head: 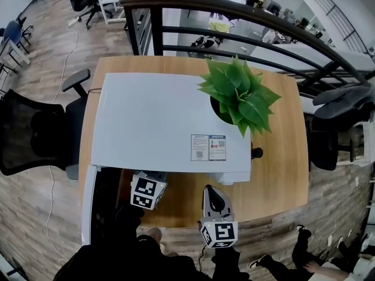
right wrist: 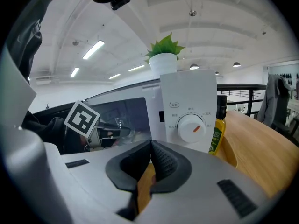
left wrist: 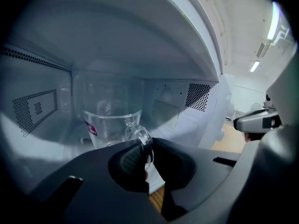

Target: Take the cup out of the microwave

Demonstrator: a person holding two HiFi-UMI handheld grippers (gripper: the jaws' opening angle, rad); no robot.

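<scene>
The white microwave [head: 170, 122] sits on a wooden tabletop [head: 284, 157], and its door [head: 88, 206] hangs open at the left edge. Just right of the door, the left tool [left wrist: 142, 149] reaches into the oven chamber. Its jaws are clamped on the handle [left wrist: 141, 135] of the cup [left wrist: 110, 120], a clear glass mug with a small red mark on its side. The cup is upright inside the microwave, toward the front of the chamber; whether its base rests on the floor there cannot be told. Further right, the right tool [right wrist: 150, 160] is held outside the oven, in front of the control panel and its round dial [right wrist: 192, 127]. Its jaws are pressed together with nothing between them. A green plant [head: 237, 95] in a white pot stands on the microwave's top at the right end. A yellow-green bottle [right wrist: 217, 134] stands on the tabletop just beside the microwave's right side.
</scene>
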